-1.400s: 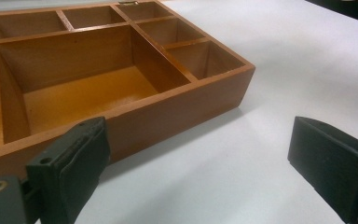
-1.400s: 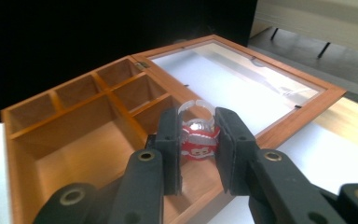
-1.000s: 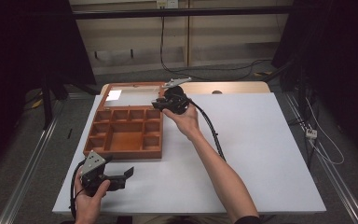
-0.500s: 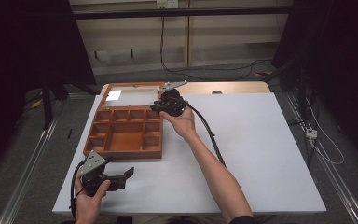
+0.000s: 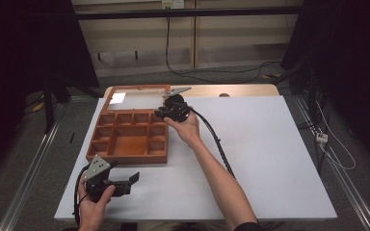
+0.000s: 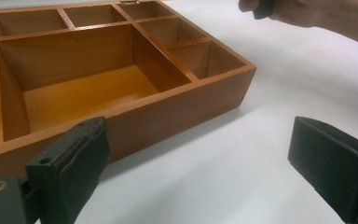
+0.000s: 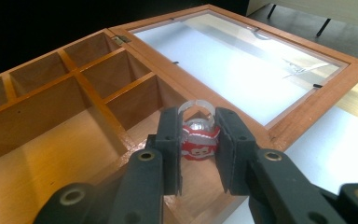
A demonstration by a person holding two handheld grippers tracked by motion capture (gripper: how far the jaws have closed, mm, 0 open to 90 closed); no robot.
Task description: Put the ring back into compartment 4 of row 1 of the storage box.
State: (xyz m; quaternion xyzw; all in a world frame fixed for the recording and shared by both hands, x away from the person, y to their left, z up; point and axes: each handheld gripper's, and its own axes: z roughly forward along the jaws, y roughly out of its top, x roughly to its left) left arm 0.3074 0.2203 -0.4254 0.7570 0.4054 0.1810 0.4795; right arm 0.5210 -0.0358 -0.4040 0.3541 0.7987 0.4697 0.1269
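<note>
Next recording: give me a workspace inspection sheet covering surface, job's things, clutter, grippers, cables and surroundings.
Surface: white table, bare apart from the box.
Job's things: open wooden compartment box, glass lid laid back; small red ring-shaped item held over a right-side compartment.
Clutter: nothing seen.
Grippers: right gripper shut on the item; left gripper open, near the box's front wall.
Cables: black cable trails along the right forearm.
Surroundings: dark curtains, floor cables, rails.
</note>
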